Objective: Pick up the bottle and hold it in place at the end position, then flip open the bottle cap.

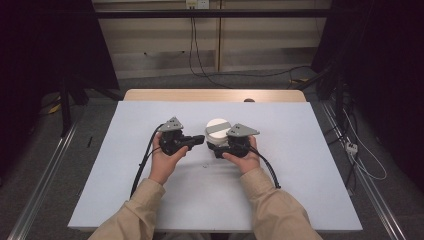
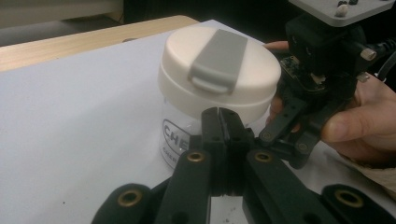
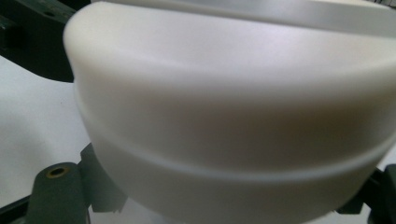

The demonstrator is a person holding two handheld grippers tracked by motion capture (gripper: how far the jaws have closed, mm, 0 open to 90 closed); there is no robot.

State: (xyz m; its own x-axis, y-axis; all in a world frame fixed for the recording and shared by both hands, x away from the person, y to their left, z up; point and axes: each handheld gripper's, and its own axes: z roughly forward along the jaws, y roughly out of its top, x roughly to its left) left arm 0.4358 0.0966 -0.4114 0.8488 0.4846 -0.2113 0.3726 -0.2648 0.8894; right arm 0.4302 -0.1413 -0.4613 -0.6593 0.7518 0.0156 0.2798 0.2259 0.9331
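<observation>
A clear jar (image 1: 218,129) with a white lid (image 2: 219,70) and a grey flip tab (image 2: 218,58) stands upright near the middle of the white sheet. My left gripper (image 1: 202,139) points at it from the left. Its jaws are shut together with nothing between them (image 2: 223,116), their tips just under the lid's rim at the jar's near side. My right gripper (image 1: 216,146) comes in from the right, low on the jar. In the right gripper view the lid (image 3: 233,107) looms close, with one jaw on each side of the jar body below it.
The white sheet (image 1: 300,165) covers most of a wooden table (image 1: 215,95), whose far strip is bare. Cables (image 1: 365,165) lie on the floor to the right, and metal rails (image 1: 45,175) run along both sides of the table. Dark stands rise at the back corners.
</observation>
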